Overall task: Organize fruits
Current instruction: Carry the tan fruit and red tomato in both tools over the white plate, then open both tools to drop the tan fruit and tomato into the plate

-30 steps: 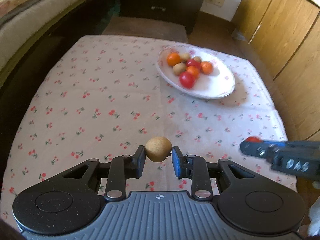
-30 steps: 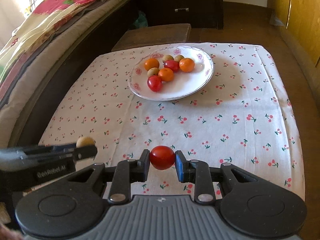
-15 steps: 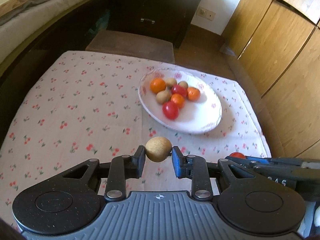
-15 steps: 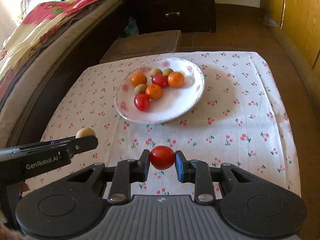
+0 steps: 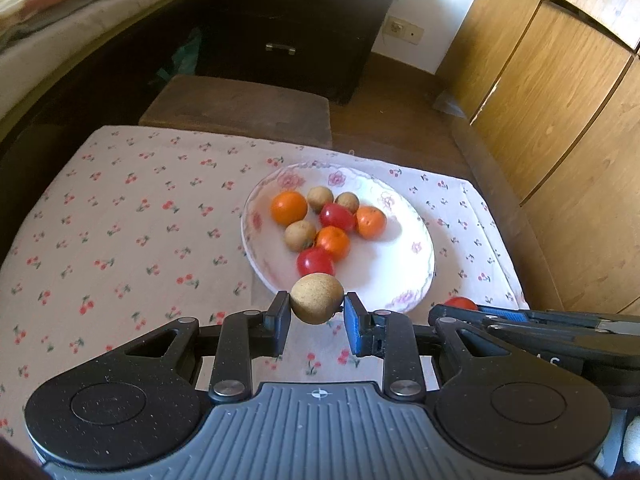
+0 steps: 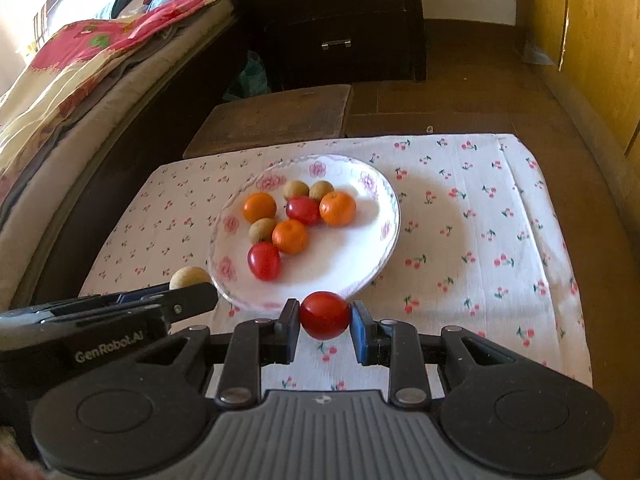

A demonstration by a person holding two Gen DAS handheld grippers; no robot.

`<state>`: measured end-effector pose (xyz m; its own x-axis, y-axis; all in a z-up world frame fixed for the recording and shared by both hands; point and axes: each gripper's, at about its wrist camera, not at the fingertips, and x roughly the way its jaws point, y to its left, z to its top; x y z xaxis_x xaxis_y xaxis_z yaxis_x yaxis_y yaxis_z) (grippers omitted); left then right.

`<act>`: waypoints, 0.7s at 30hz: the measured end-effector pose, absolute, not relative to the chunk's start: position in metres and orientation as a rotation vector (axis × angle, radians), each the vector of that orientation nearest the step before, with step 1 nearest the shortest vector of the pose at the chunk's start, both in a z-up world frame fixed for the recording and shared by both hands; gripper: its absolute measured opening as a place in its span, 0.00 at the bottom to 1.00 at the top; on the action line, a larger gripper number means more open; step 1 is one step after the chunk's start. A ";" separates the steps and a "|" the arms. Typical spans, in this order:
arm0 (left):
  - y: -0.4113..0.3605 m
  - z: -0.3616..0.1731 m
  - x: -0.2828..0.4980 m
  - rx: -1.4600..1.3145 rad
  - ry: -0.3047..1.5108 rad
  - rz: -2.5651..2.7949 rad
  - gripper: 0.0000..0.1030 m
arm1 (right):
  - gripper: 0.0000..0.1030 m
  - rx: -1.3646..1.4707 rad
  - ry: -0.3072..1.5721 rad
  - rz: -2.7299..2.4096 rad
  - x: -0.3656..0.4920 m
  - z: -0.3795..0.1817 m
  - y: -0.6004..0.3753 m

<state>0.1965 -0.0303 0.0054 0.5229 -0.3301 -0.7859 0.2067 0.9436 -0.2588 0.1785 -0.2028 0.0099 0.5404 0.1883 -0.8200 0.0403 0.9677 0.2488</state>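
Left gripper (image 5: 316,314) clenched on brown fruit (image 5: 316,298); right gripper (image 6: 325,322) clenched on red tomato (image 6: 324,315); white plate (image 6: 372,248) with oranges, tomatoes, brown fruits just ahead of both, on cherry-print cloth (image 6: 480,240).

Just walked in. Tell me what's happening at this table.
A person is sorting fruit with a handheld claw in each hand. The left claw is shut on a tan round fruit, and the right claw is shut on a red tomato. Both hover at the near edge of a white floral plate, which already holds three oranges, two red tomatoes and three tan fruits. Neither held fruit has been set down yet. The plate sits on a cherry-print tablecloth.
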 end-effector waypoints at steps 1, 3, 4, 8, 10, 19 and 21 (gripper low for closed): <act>-0.032 0.004 0.199 -0.138 0.970 -0.320 0.36 | 0.28 0.251 1.001 0.088 0.182 0.009 -0.203; -0.033 0.002 0.204 -0.148 0.977 -0.319 0.36 | 0.28 0.256 1.005 0.085 0.187 0.006 -0.204; -0.034 0.001 0.206 -0.146 0.978 -0.321 0.36 | 0.28 0.255 1.005 0.084 0.189 0.005 -0.204; -0.038 -0.002 0.211 -0.129 0.982 -0.317 0.36 | 0.28 0.247 1.008 0.086 0.198 0.002 -0.203; -0.038 -0.004 0.215 -0.134 0.987 -0.312 0.36 | 0.28 0.246 1.006 0.086 0.201 0.001 -0.203; -0.042 -0.011 0.224 -0.129 0.999 -0.304 0.36 | 0.28 0.250 1.015 0.092 0.216 -0.007 -0.200; -0.042 -0.011 0.226 -0.136 1.000 -0.302 0.35 | 0.28 0.250 1.014 0.095 0.219 -0.009 -0.198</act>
